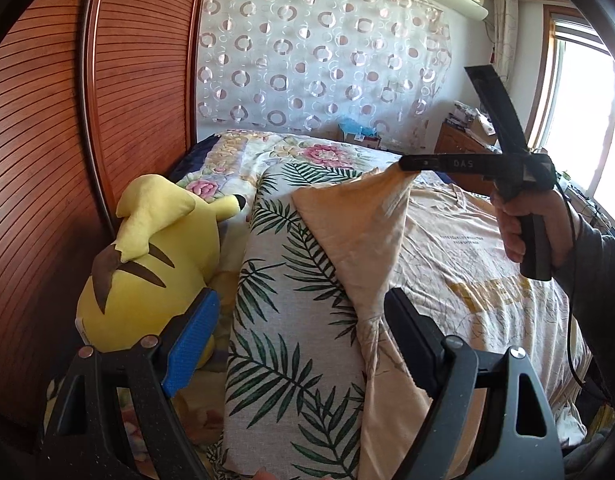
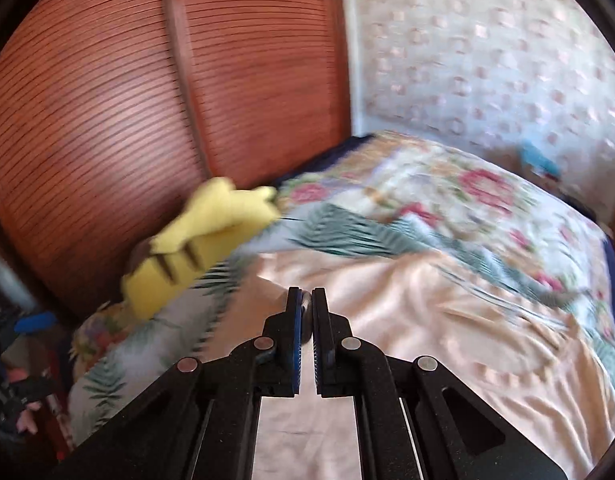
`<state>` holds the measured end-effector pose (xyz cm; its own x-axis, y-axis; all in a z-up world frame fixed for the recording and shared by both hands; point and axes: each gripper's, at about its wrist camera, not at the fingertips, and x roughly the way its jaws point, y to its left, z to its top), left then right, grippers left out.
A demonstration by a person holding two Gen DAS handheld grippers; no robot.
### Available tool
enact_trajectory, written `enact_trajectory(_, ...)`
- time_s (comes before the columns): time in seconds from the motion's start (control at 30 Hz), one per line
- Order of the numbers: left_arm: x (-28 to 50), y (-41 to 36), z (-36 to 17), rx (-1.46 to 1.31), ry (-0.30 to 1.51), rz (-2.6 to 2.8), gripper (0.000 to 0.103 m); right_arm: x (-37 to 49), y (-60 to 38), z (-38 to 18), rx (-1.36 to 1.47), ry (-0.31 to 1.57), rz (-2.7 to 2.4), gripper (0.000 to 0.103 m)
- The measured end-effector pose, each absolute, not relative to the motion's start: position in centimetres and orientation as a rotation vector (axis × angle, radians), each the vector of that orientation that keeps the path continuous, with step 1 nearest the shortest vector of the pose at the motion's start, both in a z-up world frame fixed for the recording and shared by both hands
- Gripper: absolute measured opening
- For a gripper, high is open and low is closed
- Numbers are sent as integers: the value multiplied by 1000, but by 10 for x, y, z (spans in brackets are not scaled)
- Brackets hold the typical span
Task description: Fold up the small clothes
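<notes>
Peach T-shirt [image 1: 447, 248] spread on the bed [image 1: 267, 320], one corner lifted — right claw [image 1: 405, 164] clamped on it, left claw [image 1: 299, 344] apart — over the shirt's near edge.

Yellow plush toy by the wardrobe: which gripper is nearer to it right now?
Left. The left gripper hangs open with its blue pad right beside the yellow plush toy. The right gripper is farther across the bed, shut on a raised corner of the peach T-shirt.
</notes>
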<state>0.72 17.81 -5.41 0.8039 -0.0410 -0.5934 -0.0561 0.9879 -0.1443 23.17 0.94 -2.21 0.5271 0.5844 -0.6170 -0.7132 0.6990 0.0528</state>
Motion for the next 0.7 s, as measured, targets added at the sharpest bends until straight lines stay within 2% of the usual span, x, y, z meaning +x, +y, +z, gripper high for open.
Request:
enact_trajectory(0.17,17,169,-59,-153,655,-4,85,225,1,-25,-238,652,694,5)
enact_trajectory(0.3,30,158,-64,-151,672,-28,85,210,-1,-28,-283,661,685,25)
enact_trajectory(0.37,38,151,-66,-141,684,-40,85,199,-9,-35,-291,666,694,28)
enact_trajectory(0.43,47,144,-69,-128,697,-48,85,190,-23,-42,-298,679,689,45)
enact_trajectory(0.47,51,141,-70,-124,706,-49,85,187,-31,-46,-300,690,687,49)
enact_trajectory(0.7,82,127,-77,-120,759,-88,85,179,-75,-68,-320,784,618,52)
